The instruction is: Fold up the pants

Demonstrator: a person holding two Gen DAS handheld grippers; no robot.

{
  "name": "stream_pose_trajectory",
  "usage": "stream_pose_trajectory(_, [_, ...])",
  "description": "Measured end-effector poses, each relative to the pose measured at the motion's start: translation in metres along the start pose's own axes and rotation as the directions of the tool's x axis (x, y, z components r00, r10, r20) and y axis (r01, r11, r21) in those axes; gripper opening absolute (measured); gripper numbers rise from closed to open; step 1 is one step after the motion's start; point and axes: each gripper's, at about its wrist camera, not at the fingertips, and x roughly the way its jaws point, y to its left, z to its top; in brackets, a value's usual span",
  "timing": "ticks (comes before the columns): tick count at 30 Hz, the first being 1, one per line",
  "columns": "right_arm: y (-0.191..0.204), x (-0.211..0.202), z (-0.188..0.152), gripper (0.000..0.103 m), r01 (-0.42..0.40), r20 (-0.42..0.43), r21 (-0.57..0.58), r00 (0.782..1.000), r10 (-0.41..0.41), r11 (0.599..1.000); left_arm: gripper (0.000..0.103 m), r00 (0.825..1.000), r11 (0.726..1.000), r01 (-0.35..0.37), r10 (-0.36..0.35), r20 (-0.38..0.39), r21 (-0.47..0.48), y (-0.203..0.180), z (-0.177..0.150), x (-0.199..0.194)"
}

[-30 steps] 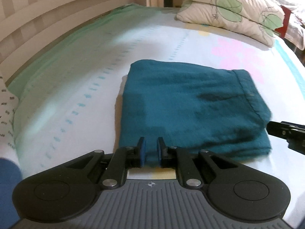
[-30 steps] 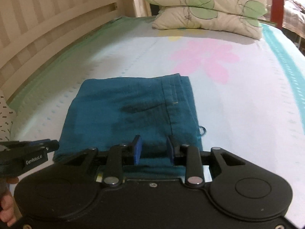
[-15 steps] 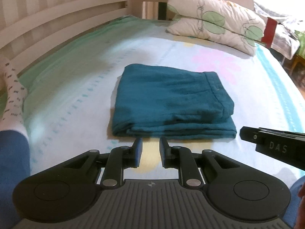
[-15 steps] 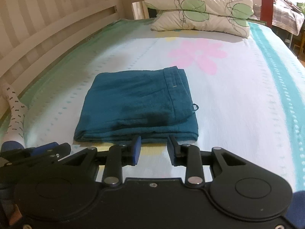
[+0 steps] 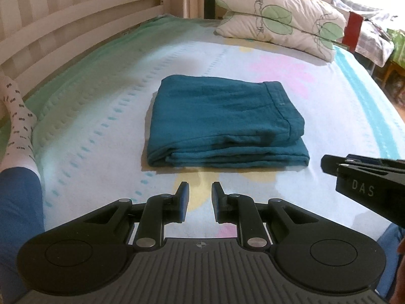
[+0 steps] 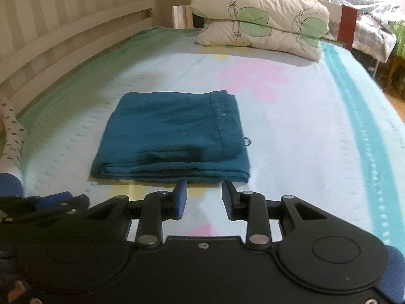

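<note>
Nearest the folded teal pants (image 5: pixel 225 124), both claws hover empty with jaws spread: the left gripper (image 5: pixel 200 197) and right gripper (image 6: pixel 203 197). Only the left view shows "DAS" lettering on the right gripper; beyond the pants lie pillows (image 6: pixel 260 22).

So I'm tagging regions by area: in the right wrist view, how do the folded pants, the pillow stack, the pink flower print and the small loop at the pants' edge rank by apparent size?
1. Folded teal pants, nearest the camera.
2. Pillow stack, farther off, so really bigger than it looks.
3. Pink flower print.
4. Small loop.
</note>
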Motion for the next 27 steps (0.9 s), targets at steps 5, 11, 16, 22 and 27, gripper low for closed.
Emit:
stream_pose_trajectory(5, [-0.0008, -0.0027, -0.0018, 0.056, 0.011, 0.012, -0.003, 1.0, -0.011, 1.0, 0.019, 1.0, 1.0, 0.001, -0.001, -0.012, -0.012, -0.0035, -0.0012, 0.0013])
stream_pose_trajectory(11, [0.0004, -0.0026, -0.0022, 0.056, -0.002, 0.008, -0.006, 1.0, 0.002, 1.0, 0.019, 1.0, 1.0, 0.004, -0.005, -0.03, -0.02, -0.0021, -0.0026, 0.0026])
stream_pose_trajectory(16, [0.0013, -0.0022, -0.0027, 0.056, -0.011, 0.001, -0.01, 1.0, 0.011, 1.0, 0.019, 0.999, 1.0, 0.004, -0.004, -0.04, -0.02, -0.0032, -0.0027, 0.0041])
stream_pose_trajectory(22, [0.0043, -0.0014, -0.0041, 0.056, -0.013, -0.005, -0.009, 1.0, 0.013, 1.0, 0.019, 0.999, 1.0, 0.001, -0.002, -0.043, -0.014, -0.0036, -0.003, 0.0057])
stream_pose_trajectory(27, [0.0043, -0.0011, -0.0039, 0.056, -0.012, -0.01, -0.006, 1.0, 0.012, 1.0, 0.019, 0.999, 1.0, 0.0, 0.0, -0.042, -0.006, -0.0068, -0.005, 0.0055])
